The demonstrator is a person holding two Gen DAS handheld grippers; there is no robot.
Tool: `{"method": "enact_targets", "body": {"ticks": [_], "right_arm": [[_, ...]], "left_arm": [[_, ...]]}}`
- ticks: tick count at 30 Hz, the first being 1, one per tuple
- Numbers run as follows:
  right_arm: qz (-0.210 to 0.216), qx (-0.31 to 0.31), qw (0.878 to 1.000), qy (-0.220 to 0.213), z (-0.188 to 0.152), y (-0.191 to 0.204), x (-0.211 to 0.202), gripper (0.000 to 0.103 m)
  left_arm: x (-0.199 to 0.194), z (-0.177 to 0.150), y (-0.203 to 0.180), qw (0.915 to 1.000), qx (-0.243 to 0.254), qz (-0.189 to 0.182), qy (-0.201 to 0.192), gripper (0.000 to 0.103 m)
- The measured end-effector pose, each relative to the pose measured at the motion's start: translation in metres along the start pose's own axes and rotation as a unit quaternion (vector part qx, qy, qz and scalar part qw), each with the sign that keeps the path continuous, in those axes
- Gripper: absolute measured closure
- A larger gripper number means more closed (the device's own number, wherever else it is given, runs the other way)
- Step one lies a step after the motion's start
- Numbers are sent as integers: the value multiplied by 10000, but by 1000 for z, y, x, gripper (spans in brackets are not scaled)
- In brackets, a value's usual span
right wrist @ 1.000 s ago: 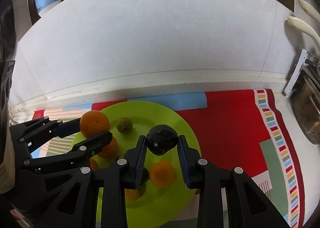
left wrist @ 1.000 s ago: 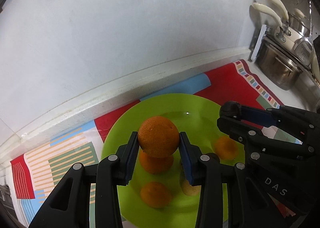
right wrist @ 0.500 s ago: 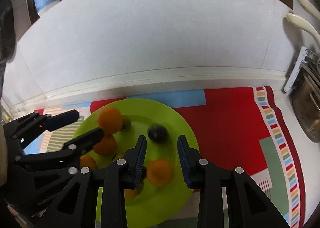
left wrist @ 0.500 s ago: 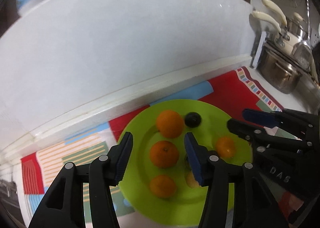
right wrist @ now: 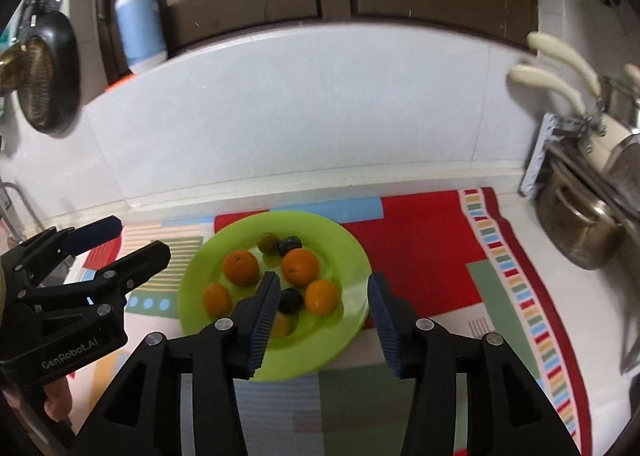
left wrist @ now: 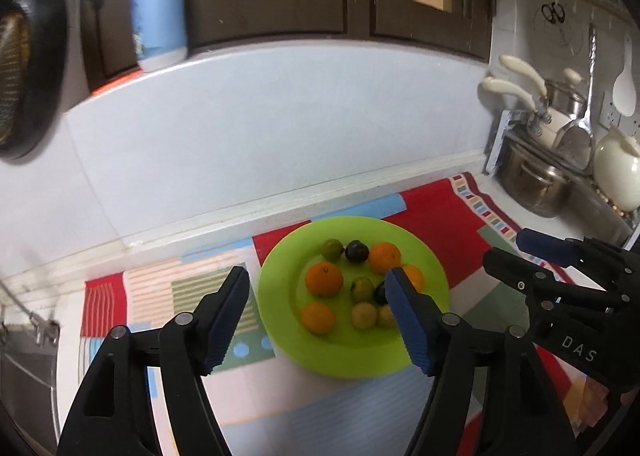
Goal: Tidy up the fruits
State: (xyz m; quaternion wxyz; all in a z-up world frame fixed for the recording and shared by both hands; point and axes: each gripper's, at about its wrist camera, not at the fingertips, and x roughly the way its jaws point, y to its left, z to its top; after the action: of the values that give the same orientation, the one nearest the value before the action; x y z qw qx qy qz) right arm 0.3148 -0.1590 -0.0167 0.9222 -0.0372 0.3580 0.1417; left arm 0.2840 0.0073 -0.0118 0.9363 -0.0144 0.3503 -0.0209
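Observation:
A green plate (left wrist: pixel 360 352) (right wrist: pixel 320 352) lies on a colourful mat (left wrist: pixel 168 288) (right wrist: pixel 432 240). It holds several fruits: oranges (left wrist: pixel 324 279) (right wrist: pixel 241 267), dark plums (left wrist: pixel 357 250) (right wrist: pixel 290 244) and small green and yellow fruits (left wrist: pixel 333 248) (right wrist: pixel 268 243). My left gripper (left wrist: pixel 318 288) is open and empty, raised above the plate's near side. My right gripper (right wrist: pixel 322 292) is open and empty, also raised over the plate. Each gripper shows at the edge of the other's view.
A white tiled wall (left wrist: pixel 280 127) rises behind the counter. A blue bottle (left wrist: pixel 158 7) stands on the ledge above. Steel pots and a cream kettle (left wrist: pixel 536 183) stand at the right. A black pan (right wrist: pixel 48 71) hangs at the left.
Both grippers opened and let go: the left released an orange, the right a dark plum, both now on the plate. Both grippers then pulled back and up, away from the plate.

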Motion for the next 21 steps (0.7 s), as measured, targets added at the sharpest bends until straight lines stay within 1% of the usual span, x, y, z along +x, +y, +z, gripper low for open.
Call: {"method": "enact_targets", "body": {"ticks": [2, 4, 5, 6, 8, 12, 21], "right_arm": [[0, 11, 10000, -65, -3, 0, -12, 56], [-16, 16, 9999, -159, -8, 1, -30, 51], [-47, 6, 9998, -218, -10, 2, -38, 47], [-70, -3, 9996, -262, -12, 3, -44, 47], [-72, -2, 9995, -312, -17, 4, -55, 46], [-114, -26, 9989, -445, -31, 8, -82, 38], [-109, -17, 9983, -577, -59, 10, -129, 35]], "left_arm": [[-13, -4, -2, 10000, -20, 26, -62, 23], [-30, -10, -5, 9998, -15, 114, -174, 18], [-36, -11, -6, 9996, -9, 152, -220, 15], [-42, -13, -7, 9995, -10, 192, -265, 13], [-56, -18, -8, 9992, -45, 239, -324, 12], [-80, -29, -11, 9985, -100, 312, -439, 6], [-125, -56, -25, 9971, 11, 472, -590, 1]]}}
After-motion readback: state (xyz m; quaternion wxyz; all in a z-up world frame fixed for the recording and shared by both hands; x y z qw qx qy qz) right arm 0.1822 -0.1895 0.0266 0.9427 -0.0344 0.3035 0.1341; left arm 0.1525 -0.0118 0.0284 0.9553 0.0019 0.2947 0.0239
